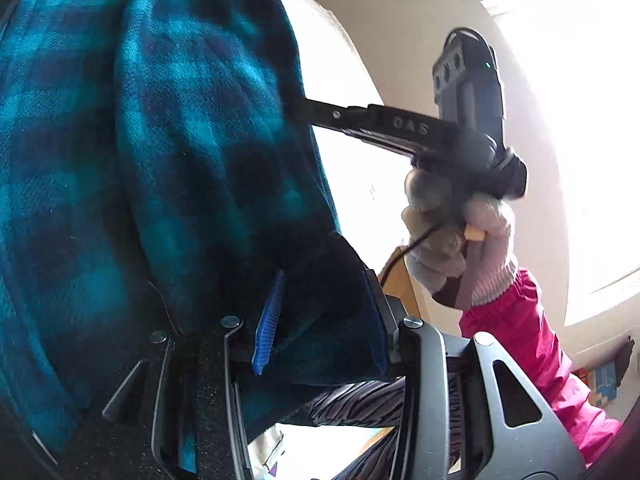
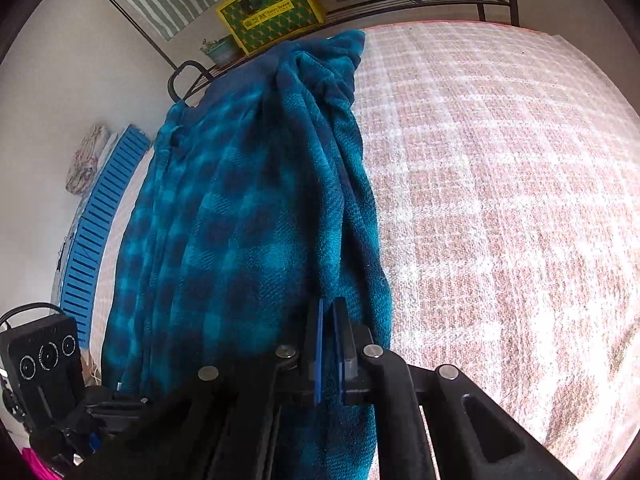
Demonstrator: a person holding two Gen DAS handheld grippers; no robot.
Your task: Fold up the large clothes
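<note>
Clearly the teal-and-navy checked fleece garment [image 2: 248, 216] is off the surface for most of its length: it hangs in long vertical folds straight ahead of the right gripper [image 2: 329, 344], whose blue-padded fingers are pressed together on a thick edge of the cloth. Beyond that gripper the fabric runs away and its far end seems to trail onto the pink-and-white checked bed cover [image 2: 500, 184], which spreads out to the gripper's right.

In the left wrist view the same garment fills everything ahead and to the left of the left gripper [image 1: 320, 320]. Its fingers stand somewhat apart with a dark bunch of fleece lodged between the blue pads [image 1: 266, 320]; it looks held, though whether both pads bite firmly I cannot tell. To its right, the right gripper comes in sideways, carried by a hand in a pale knitted glove [image 1: 460, 240] with a bright pink sleeve [image 1: 528, 344] behind.

As for progress, I judge the fold barely begun: the garment is gathered and lifted by one edge, not yet laid flat or doubled over. Spreading it on the bed and making the folds all remain.

Further off, behind the bed, a metal rack [image 2: 400, 0] carries a yellow-and-green box [image 2: 272, 8].
</note>
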